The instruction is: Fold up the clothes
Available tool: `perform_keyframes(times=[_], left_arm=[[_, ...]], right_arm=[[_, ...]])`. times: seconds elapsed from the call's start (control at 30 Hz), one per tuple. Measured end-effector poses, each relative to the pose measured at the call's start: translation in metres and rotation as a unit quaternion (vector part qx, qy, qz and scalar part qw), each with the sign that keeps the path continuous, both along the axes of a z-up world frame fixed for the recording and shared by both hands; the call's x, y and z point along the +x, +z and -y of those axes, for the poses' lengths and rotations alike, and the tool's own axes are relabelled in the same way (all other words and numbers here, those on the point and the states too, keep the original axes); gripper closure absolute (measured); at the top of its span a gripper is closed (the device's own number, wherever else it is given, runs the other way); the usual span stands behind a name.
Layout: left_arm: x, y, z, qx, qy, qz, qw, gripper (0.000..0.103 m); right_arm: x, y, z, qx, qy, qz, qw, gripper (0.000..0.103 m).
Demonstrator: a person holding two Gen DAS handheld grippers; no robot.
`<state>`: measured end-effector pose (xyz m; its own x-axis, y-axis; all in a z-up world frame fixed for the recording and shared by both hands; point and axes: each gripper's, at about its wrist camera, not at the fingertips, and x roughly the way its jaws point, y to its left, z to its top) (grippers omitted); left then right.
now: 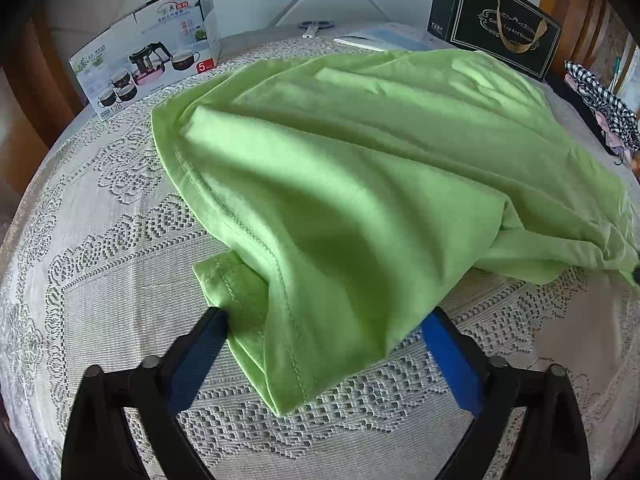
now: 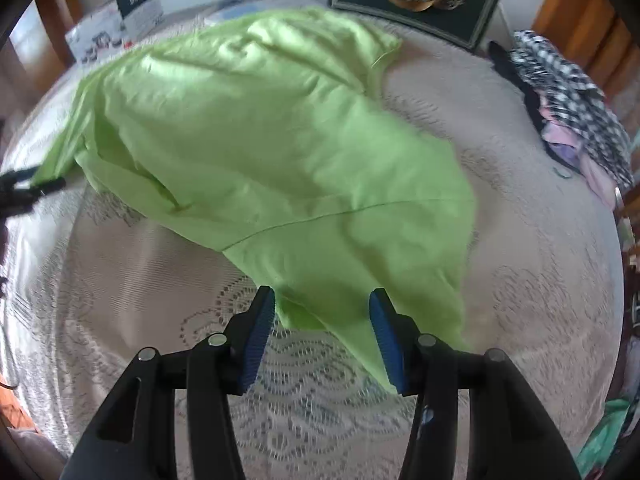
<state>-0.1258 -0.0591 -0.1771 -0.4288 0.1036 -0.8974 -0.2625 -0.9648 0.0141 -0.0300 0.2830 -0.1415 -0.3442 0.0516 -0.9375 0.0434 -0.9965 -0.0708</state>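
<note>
A light green shirt [image 1: 360,168] lies rumpled on a table with a white lace cloth [image 1: 100,240]. In the left wrist view my left gripper [image 1: 326,320] points down at the shirt's near hemmed corner. It is open, its blue pads [image 1: 200,356] stand wide on either side of the corner, and the left pad just touches the cloth edge. In the right wrist view the shirt [image 2: 260,140] is blurred. My right gripper [image 2: 323,304] is open, and a loose fold of the near edge lies between its pads [image 2: 258,336]. The left gripper [image 2: 24,188] shows at the far left edge.
A tea-set box [image 1: 148,60] stands at the back left and a dark gift box [image 1: 492,28] at the back right. Scissors [image 1: 316,26] and papers [image 1: 384,38] lie by the wall. A pile of checked clothes [image 2: 572,92] sits at the right edge.
</note>
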Motion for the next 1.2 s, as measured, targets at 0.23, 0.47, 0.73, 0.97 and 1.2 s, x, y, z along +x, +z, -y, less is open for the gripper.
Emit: perform_keyframes(times=[0.23, 0.47, 0.73, 0.97, 1.2], left_arm=[[-0.009, 0.065, 0.025, 0.106, 0.022, -0.011, 0.9941, 0.084], [-0.012, 0.147, 0.068, 0.194, 0.029, -0.017, 0.9804, 0.084], [-0.147, 0.105, 0.014, 0.105, 0.053, 0.051, 0.9917, 0.017], [-0.142, 0.1, 0.002, 0.064, 0.035, 0.036, 0.9967, 0.01], [-0.138, 0.061, -0.006, 0.007, 0.022, 0.042, 0.9988, 0.01]], right_arm=[[-0.009, 0.015, 0.017, 0.038, 0.041, -0.022, 0.998, 0.097], [0.009, 0.111, -0.005, -0.037, 0.077, -0.088, 0.992, 0.097], [-0.104, 0.09, -0.07, -0.038, -0.026, -0.038, 0.998, 0.082], [-0.102, 0.082, -0.107, -0.005, -0.1, -0.061, 0.993, 0.062], [-0.079, 0.061, -0.1, -0.022, -0.068, -0.046, 0.996, 0.062]])
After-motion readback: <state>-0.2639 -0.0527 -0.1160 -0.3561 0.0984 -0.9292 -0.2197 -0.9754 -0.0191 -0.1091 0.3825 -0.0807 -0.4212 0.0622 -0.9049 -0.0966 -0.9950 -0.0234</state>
